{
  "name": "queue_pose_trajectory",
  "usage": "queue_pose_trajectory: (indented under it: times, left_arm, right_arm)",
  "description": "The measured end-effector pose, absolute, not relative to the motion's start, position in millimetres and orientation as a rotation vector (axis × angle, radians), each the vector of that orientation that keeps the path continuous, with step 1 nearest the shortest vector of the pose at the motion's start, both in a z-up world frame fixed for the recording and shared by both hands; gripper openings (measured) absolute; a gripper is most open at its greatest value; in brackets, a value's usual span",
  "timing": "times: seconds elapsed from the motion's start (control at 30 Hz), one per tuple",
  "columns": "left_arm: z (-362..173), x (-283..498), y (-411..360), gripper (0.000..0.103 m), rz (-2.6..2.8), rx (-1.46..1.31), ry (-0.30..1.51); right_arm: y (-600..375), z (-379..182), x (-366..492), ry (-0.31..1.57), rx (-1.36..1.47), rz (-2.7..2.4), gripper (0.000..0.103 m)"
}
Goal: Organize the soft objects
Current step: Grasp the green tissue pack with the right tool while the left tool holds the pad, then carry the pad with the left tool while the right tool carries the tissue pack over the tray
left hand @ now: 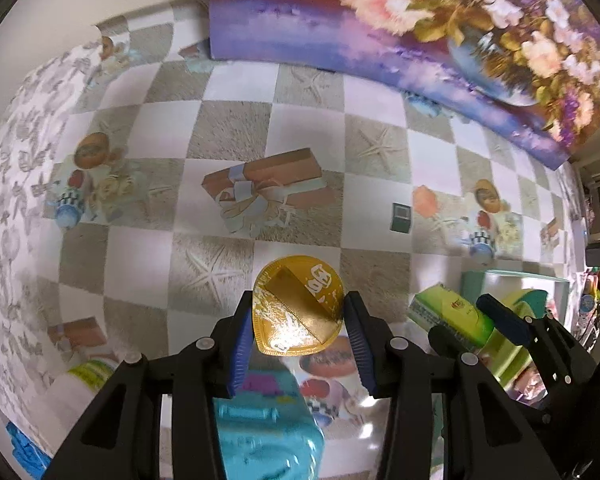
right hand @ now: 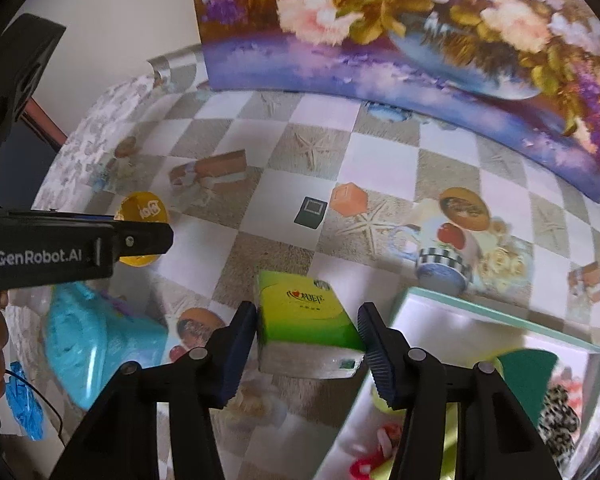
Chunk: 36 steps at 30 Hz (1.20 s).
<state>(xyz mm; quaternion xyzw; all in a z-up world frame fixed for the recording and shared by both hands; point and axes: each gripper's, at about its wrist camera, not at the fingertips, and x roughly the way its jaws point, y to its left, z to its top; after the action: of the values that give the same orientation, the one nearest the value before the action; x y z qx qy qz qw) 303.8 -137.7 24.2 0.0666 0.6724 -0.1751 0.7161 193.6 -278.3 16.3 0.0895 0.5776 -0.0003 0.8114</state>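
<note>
Right wrist view has your right gripper (right hand: pixel 308 340) pinching the green tissue pack (right hand: pixel 306 316) beside the half-filled box (right hand: pixel 500 312), your left gripper (left hand: pixel 298 340) clamping the gold pouch (left hand: pixel 298 312), blue pack (left hand: pixel 266 436) left.

A table (right hand: pixel 380 152) in a checkered starfish-print cloth carries a floral painting (right hand: pixel 420 40) at its far edge, a turquoise plastic case (right hand: pixel 80 344), a small dark green card (right hand: pixel 310 212) and a white tray (right hand: pixel 480 312).

Checkered tablecloth (left hand: pixel 172 92) with printed starfish and gift boxes; floral painting (right hand: pixel 380 20) at rear; small dark card (right hand: pixel 310 212).
</note>
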Motion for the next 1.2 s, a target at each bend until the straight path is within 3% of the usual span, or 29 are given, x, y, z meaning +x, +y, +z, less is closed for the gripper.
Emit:
queue_pose_trajectory:
  times: [0.63, 1.2]
  left_arm:
    - [80.0, 237.8, -129.8, 0.046, -0.414, -0.013, 1.432]
    - [86.7, 134.6, -153.5, 0.046, -0.539, -0.049, 1.326]
  right_arm:
    - [-285.1, 82.2, 123.2, 1.129, 0.238, -0.062, 0.055]
    - [-309.9, 88.2, 41.3, 1.093, 0.345, -0.148, 0.055]
